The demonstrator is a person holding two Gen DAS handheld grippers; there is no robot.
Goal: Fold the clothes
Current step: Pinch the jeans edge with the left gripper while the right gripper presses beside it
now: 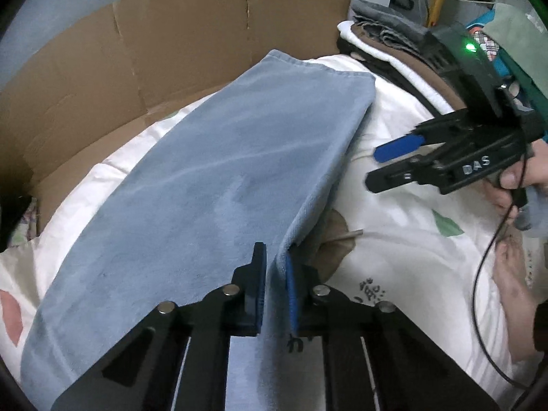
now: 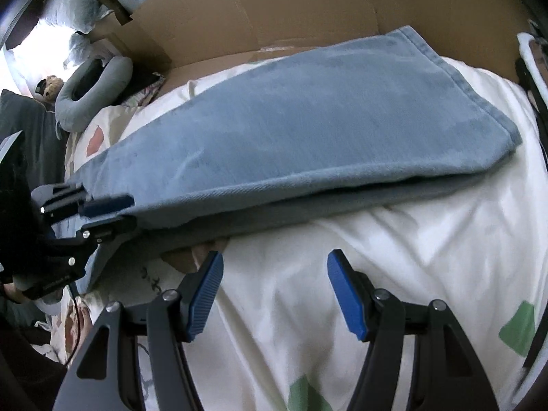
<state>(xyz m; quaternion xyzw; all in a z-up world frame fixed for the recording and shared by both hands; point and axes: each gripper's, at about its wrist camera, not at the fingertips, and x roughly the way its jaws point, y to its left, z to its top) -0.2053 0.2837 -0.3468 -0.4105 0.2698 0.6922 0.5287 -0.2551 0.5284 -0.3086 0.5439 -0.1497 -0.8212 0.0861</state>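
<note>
A blue towel [image 1: 212,171] [image 2: 308,120], folded in two layers, lies lengthwise on a white quilt [image 1: 411,239] [image 2: 376,257] printed with leaves. My left gripper [image 1: 275,257] is shut on the towel's near long edge, and a fold of cloth stands pinched between its blue pads. In the right wrist view the left gripper [image 2: 132,212] holds that edge at the towel's left end, lifted a little off the quilt. My right gripper [image 2: 274,263] [image 1: 376,168] stands open above the bare quilt, just off the towel's edge, with nothing between its fingers.
A brown cardboard wall [image 1: 171,51] [image 2: 274,0] rises behind the towel. Folded clothes [image 1: 387,30] are stacked at the back right. A grey neck pillow [image 2: 85,92] lies at the left. A black cable [image 1: 486,274] hangs from the hand [image 1: 524,178] on the right gripper.
</note>
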